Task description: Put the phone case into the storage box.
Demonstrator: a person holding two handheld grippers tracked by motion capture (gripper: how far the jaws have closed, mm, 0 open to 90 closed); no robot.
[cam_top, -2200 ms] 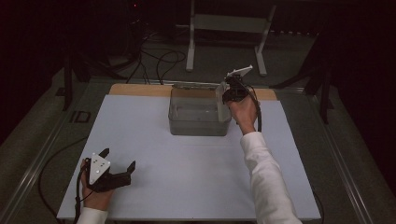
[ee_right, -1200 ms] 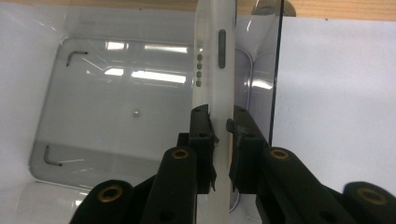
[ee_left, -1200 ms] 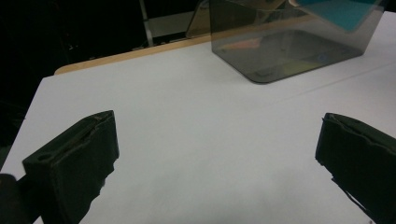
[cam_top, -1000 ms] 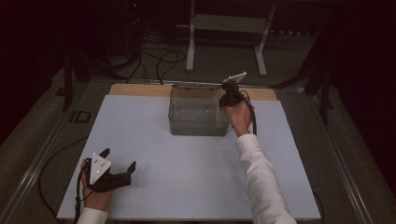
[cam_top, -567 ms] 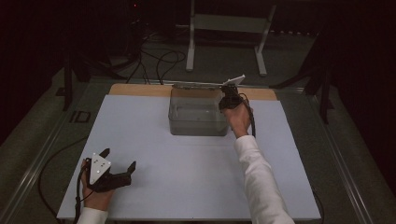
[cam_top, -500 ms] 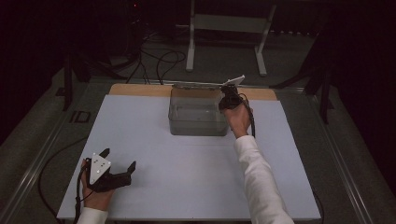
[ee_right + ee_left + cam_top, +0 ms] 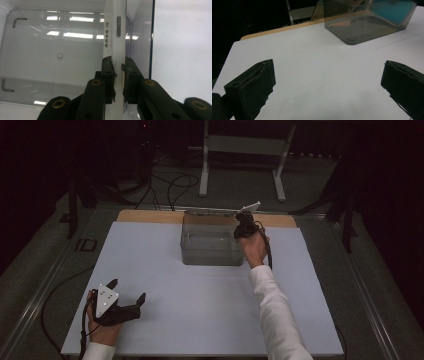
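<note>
My right gripper (image 7: pixel 117 63) is shut on a thin white flat device (image 7: pixel 115 30), held by its edge, which shows a slot-shaped button and a row of small holes. It hangs over the right end of a clear plastic box (image 7: pixel 152 37). In the high view that gripper (image 7: pixel 245 227) points down at the box's (image 7: pixel 212 255) far right corner. My left gripper (image 7: pixel 127 289) rests at the table's front left, jaws wide open with nothing between them. From the left gripper view (image 7: pixel 327 75), the box (image 7: pixel 367 22) stands well ahead.
A white sheet (image 7: pixel 200 310) covers the table, with a wooden strip (image 7: pixel 150 216) along its far edge. A metal stand (image 7: pixel 240 150) and cables lie on the floor behind. The box's bottom holds nothing but reflections.
Since the earliest frame my right hand has shifted slightly left, over the box's right end, with the white device in it. The left gripper has stayed put.
</note>
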